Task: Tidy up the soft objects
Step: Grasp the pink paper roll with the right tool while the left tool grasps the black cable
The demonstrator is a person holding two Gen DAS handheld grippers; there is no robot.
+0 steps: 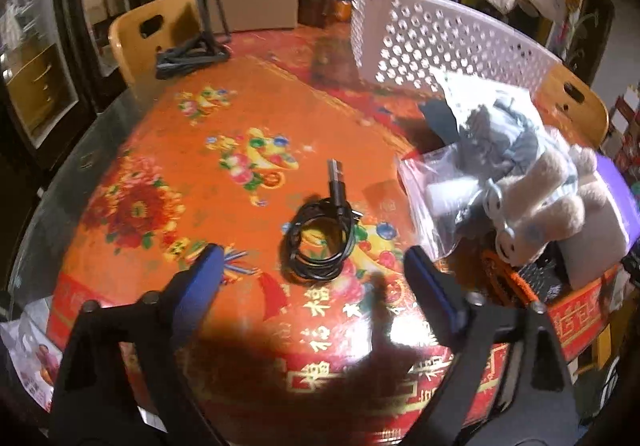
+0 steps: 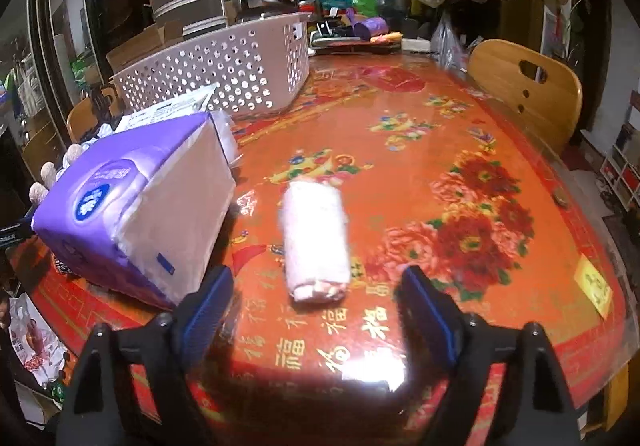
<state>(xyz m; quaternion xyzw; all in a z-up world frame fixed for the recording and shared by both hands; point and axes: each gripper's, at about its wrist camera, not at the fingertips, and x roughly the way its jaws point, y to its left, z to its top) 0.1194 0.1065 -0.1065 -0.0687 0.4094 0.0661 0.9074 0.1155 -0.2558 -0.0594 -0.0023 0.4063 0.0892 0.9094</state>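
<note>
A coiled black USB cable [image 1: 320, 242] lies on the red flowered tablecloth, just beyond my left gripper [image 1: 314, 260], whose blue-padded jaws stand open with nothing between them. To the right sits a beige plush toy [image 1: 540, 201] among clear plastic bags [image 1: 432, 185]. A rolled pale pink towel [image 2: 314, 242] lies ahead of my right gripper [image 2: 316, 284], also open and apart from it. A purple pack of tissues [image 2: 136, 217] rests on the left. The white perforated basket [image 1: 448, 41] [image 2: 224, 73] stands at the back.
Wooden chairs [image 1: 148, 33] [image 2: 524, 85] stand at the table's edges. A black folded stand [image 1: 196, 53] lies at the far left. Cardboard boxes, bags and a steel pot crowd the background. A yellow sticker [image 2: 594, 286] marks the cloth near the right edge.
</note>
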